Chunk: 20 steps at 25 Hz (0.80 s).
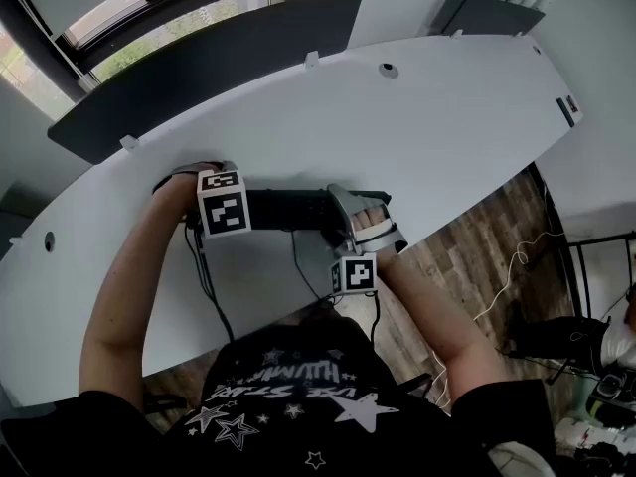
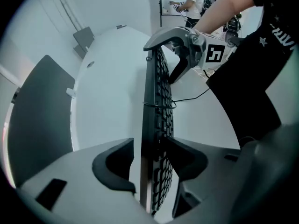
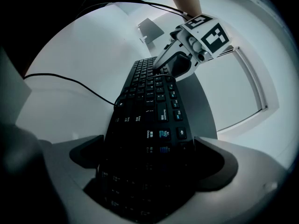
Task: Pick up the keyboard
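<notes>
A black keyboard (image 1: 293,210) is held at both ends over the near edge of the white desk (image 1: 397,117). My left gripper (image 1: 248,210) holds its left end. In the left gripper view the keyboard (image 2: 159,101) runs edge-on between the jaws of my left gripper (image 2: 149,157), which are shut across its thickness. My right gripper (image 1: 345,217) clasps the right end. In the right gripper view the keyboard (image 3: 149,106) lies key-side up and fills the span between the two pads of my right gripper (image 3: 149,155). Each gripper shows at the keyboard's far end in the other's view: the right gripper (image 2: 180,45) and the left gripper (image 3: 180,55).
The keyboard's thin black cable (image 1: 298,261) hangs toward the person's body and trails over the desk (image 3: 70,83). A dark partition panel (image 1: 199,68) lines the desk's far edge. Wooden floor (image 1: 477,246) with cables lies to the right. Another person (image 2: 189,3) stands far off.
</notes>
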Available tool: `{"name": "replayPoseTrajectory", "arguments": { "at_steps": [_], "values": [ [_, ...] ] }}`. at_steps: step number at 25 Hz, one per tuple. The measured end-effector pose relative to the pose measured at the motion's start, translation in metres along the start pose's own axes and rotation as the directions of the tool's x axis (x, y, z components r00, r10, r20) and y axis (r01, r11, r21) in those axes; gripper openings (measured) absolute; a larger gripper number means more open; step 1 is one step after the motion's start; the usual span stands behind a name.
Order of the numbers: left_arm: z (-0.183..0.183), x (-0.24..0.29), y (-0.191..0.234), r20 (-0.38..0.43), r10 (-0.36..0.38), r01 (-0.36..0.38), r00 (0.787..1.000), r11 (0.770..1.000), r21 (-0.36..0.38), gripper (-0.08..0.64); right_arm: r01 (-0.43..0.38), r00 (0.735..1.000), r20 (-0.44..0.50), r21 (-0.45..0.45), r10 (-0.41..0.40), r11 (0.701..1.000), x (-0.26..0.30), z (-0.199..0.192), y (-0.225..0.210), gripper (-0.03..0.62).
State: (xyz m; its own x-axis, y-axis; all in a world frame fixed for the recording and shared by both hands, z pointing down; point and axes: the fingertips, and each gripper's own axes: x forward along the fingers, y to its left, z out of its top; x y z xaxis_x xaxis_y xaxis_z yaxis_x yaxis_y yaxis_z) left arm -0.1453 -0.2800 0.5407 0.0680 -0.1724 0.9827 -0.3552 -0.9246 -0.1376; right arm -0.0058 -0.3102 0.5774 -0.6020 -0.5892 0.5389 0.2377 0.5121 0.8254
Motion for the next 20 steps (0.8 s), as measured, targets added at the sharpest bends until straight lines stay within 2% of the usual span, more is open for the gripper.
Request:
{"name": "replayPoseTrajectory", "arguments": {
  "at_steps": [4, 9, 13, 18, 20],
  "values": [
    [0.002, 0.001, -0.004, -0.031, -0.043, 0.044, 0.999, 0.998, 0.044, 0.213, 0.009, 1.0, 0.004, -0.009, -0.009, 1.0, -0.001, 0.0, -0.001, 0.578],
    [0.004, 0.002, -0.006, 0.014, -0.091, 0.09, 0.996, 0.995, 0.048, 0.194, -0.005, 1.0, 0.013, -0.003, 0.005, 1.0, -0.001, -0.002, 0.0, 0.578],
    [0.002, 0.005, -0.007, 0.02, -0.151, 0.151, 0.988, 0.989, -0.006, 0.155, -0.015, 1.0, 0.022, 0.0, 0.015, 1.0, -0.001, -0.002, 0.001, 0.578],
    [-0.007, 0.007, -0.014, -0.045, -0.225, 0.223, 0.973, 0.973, -0.051, 0.137, 0.002, 1.0, 0.024, -0.012, -0.002, 1.0, 0.0, -0.001, 0.0, 0.578],
    [-0.011, 0.007, -0.02, -0.045, -0.259, 0.255, 0.965, 0.964, -0.069, 0.119, 0.03, 0.999, 0.032, -0.033, -0.029, 0.999, -0.002, 0.002, -0.003, 0.578]
  ]
}}
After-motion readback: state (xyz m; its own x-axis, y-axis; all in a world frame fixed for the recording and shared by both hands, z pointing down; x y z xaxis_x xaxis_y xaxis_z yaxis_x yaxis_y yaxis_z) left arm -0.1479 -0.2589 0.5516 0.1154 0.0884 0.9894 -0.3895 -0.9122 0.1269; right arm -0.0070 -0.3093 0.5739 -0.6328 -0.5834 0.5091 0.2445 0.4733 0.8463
